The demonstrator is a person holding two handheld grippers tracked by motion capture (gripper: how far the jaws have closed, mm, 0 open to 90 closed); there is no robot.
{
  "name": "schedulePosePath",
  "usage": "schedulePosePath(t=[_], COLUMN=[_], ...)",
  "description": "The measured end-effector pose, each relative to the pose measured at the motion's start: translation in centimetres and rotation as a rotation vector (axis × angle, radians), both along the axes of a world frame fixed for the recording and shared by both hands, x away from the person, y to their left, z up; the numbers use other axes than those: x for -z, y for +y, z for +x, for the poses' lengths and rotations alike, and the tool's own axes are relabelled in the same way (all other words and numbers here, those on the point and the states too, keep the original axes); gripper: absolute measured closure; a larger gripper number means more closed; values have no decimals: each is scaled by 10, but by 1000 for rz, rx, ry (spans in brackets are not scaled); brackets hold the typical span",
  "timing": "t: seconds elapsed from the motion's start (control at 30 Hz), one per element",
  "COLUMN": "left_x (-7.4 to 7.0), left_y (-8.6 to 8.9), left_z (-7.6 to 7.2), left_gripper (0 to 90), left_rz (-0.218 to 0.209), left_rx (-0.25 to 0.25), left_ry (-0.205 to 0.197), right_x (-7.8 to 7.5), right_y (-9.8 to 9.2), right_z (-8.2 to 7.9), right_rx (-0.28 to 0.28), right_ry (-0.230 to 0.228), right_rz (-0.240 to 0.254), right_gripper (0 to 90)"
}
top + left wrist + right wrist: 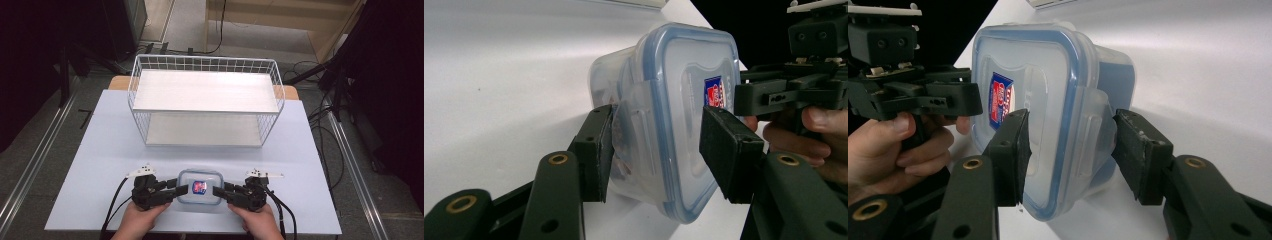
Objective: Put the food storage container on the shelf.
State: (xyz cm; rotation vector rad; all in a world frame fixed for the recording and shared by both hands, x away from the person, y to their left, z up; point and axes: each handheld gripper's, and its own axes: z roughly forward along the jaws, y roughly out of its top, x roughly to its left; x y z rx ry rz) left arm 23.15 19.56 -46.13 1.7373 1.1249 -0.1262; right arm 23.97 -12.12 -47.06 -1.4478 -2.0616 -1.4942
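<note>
A clear plastic container [200, 192] with a blue-rimmed lid and a red and blue sticker lies near the table's front edge. My left gripper [181, 190] reaches in from the container's left. In the left gripper view one pad [596, 150] presses its side latch [636, 125] and the other pad [724, 150] lies on the lid [684, 100]. My right gripper [218, 191] straddles the opposite side. In the right gripper view one pad [1015, 150] rests against the lid [1048, 90], while the other pad [1135, 150] stands a sliver off the latch [1095, 125].
A white wire rack [205, 100] with two white shelves stands at the middle back of the pale table [100, 150]. Black cables trail from both grippers toward the front edge, and the person's hands [137, 220] come in there.
</note>
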Motion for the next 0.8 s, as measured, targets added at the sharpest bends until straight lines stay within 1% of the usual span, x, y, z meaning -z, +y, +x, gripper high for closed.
schedulePosePath(t=[0.03,0.07,0.1,0.13,0.2,0.27,0.33,0.4,0.53,0.63,0.67,0.7,0.73,0.8], left_x=[0,-1,-1,-2,-3,-3,-3,-4,-4,-4,-4,-4,-5,-7], left_y=[0,-1,-1,-3,-3,-3,-3,-3,-4,-4,-4,-4,-4,-4], left_z=[0,-1,-1,-3,-3,-4,-4,-4,-5,-5,-6,-6,-6,-8], left_gripper=[495,498,498,500,501,501,501,501,502,501,501,501,501,501], left_rz=[0,9,9,27,32,35,47,52,53,54,52,51,49,49], left_rx=[0,-1,-1,-5,-5,-5,-4,-3,-7,-8,-10,-13,-11,-13], left_ry=[0,-22,-22,-41,-46,-49,-62,-65,-71,-78,-82,-87,-95,-118], right_x=[0,-1,-1,-2,-2,-2,-3,-3,-4,-6,-6,-7,-8,-10], right_y=[0,0,0,0,0,0,1,1,2,2,2,3,3,3], right_z=[0,0,0,0,0,0,0,-1,-1,-2,-2,-2,-3,-4], right_rx=[0,0,0,7,8,5,5,4,3,2,2,4,4,5], right_ry=[0,-14,-14,-17,-16,-36,-47,-57,-72,-99,-99,-104,-119,-135], right_rz=[0,-2,-2,-3,-1,-7,-14,-20,-24,-39,-39,-41,-44,-44], right_gripper=[509,515,515,519,520,521,521,521,520,520,520,520,520,520])
